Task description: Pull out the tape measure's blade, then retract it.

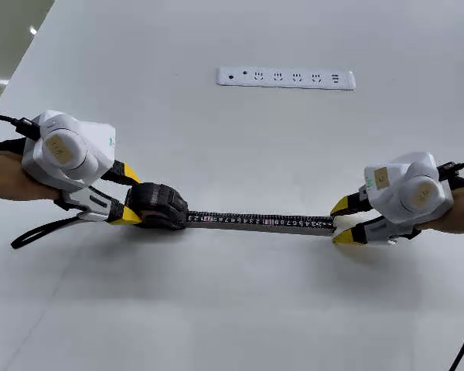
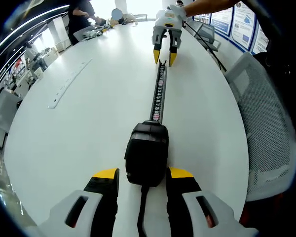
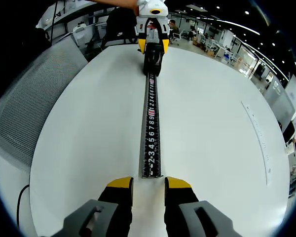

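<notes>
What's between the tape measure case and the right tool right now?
Only the pulled-out blade, flat on the table, running from the case to the open tips of the right tool; clearest in the head view.

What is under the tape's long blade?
Just the white table. The blade lies flat on it, running from the case toward the right claw. The strip of table right beneath is covered.

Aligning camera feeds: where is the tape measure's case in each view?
Head view: tape measure case, left of centre.
Left gripper view: low centre, between the jaws.
Right gripper view: top centre, far end.
Shared landmark: the extended blade leading to it.
</notes>
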